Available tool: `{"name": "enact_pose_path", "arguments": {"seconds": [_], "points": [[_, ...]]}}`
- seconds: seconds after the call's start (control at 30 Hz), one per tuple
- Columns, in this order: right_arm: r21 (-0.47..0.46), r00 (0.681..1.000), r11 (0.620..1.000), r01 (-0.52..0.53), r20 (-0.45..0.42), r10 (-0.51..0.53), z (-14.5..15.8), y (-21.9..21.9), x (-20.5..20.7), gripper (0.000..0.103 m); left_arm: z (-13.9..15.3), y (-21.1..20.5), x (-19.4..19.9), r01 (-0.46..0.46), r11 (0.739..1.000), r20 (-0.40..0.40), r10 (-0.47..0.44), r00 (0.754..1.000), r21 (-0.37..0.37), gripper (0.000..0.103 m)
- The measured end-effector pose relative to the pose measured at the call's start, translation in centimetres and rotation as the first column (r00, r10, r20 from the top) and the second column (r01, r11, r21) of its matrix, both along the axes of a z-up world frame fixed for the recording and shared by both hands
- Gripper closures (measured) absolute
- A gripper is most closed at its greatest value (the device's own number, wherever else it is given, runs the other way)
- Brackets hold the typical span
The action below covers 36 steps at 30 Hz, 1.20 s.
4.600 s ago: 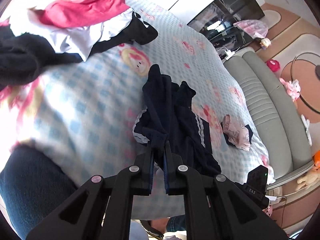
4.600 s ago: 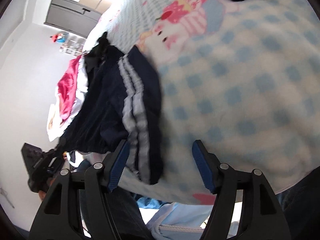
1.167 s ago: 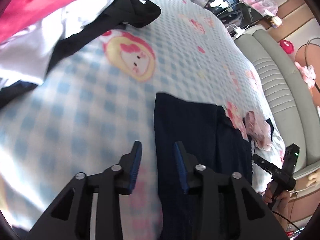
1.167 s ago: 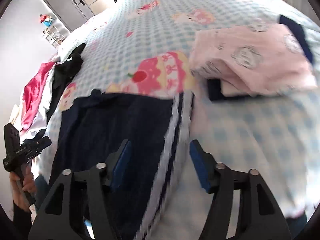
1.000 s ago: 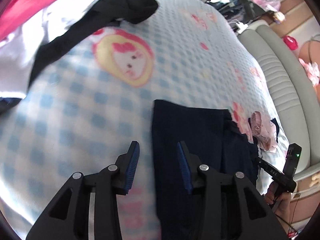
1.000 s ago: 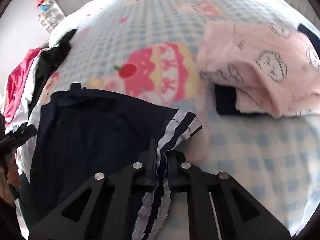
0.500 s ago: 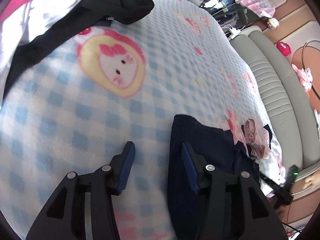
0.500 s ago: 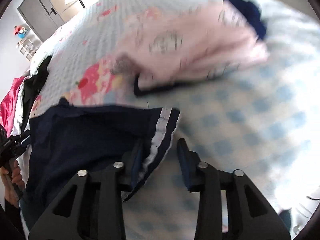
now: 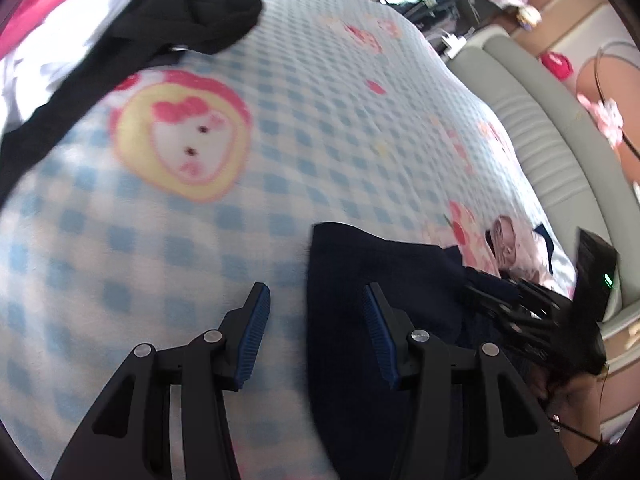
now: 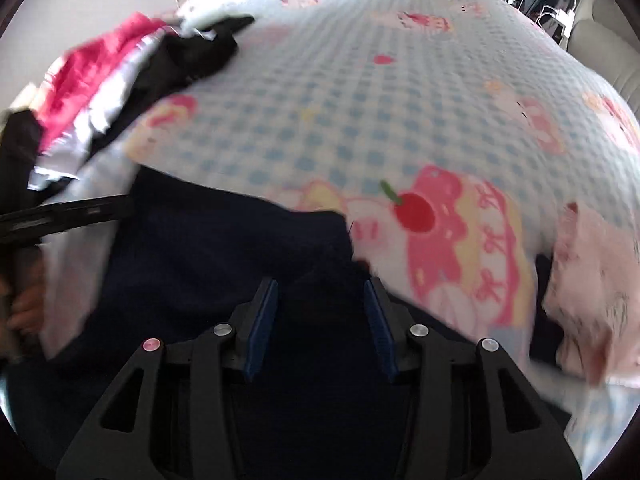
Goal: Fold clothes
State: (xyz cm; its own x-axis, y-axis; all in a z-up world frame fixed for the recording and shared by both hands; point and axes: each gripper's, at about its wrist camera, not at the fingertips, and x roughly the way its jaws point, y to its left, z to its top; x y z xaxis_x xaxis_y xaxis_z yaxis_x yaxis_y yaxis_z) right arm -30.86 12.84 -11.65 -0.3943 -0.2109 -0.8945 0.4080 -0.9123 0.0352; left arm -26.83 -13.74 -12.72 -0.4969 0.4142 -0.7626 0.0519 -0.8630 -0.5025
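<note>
Blue-checked bedding (image 9: pixel 328 112) with pink cartoon prints covers the bed, a grey padded headboard (image 9: pixel 536 128) along one side. At one end lies a heap of black, white and red clothes (image 10: pixel 120 76). A navy garment (image 10: pixel 224 248) lies flat on the near edge, a folded pink piece (image 10: pixel 592 280) beside it. Both grippers hover over the navy cloth: the left gripper (image 9: pixel 316 320) open over its edge, the right gripper (image 10: pixel 320 316) having just been opening, its fingers (image 10: pixel 262 320) gripping nothing.
</note>
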Motion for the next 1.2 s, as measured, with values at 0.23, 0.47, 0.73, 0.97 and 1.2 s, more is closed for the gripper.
{"name": "enact_pose_path", "arguments": {"seconds": [0.23, 0.47, 0.73, 0.97, 1.2], "points": [[-0.172, 0.988, 0.975, 0.14, 0.093, -0.125, -0.8, 4.5, -1.3, 0.094, -0.3, -0.7, -1.0, -0.037, 0.995, -0.008, 0.038, 0.999, 0.092, 0.053], [-0.227, 0.98, 0.957, 0.183, 0.121, -0.158, -0.1, 7.7, -0.3, 0.094, -1.2, -1.0, -1.4, -0.024, 0.989, 0.001, 0.024, 1.0, 0.146, 0.05], [-0.182, 0.98, 0.965, 0.191, 0.099, -0.175, 0.1, 7.6, -1.5, 0.07, -1.1, 1.8, -2.8, 0.038, 0.99, 0.007, -0.039, 0.999, 0.139, 0.057], [-0.173, 0.977, 0.979, 0.103, 0.203, -0.067, -3.5, 3.6, -4.4, 0.077, 0.5, 1.6, -2.0, 0.026, 0.999, 0.0, -0.026, 1.0, 0.044, 0.094], [-0.285, 0.999, 0.959, -0.012, 0.025, 0.02, 3.5, 0.8, -3.3, 0.094, 8.3, -2.1, -0.3, -0.033, 0.999, -0.16, 0.026, 0.987, -0.043, 0.095]]}}
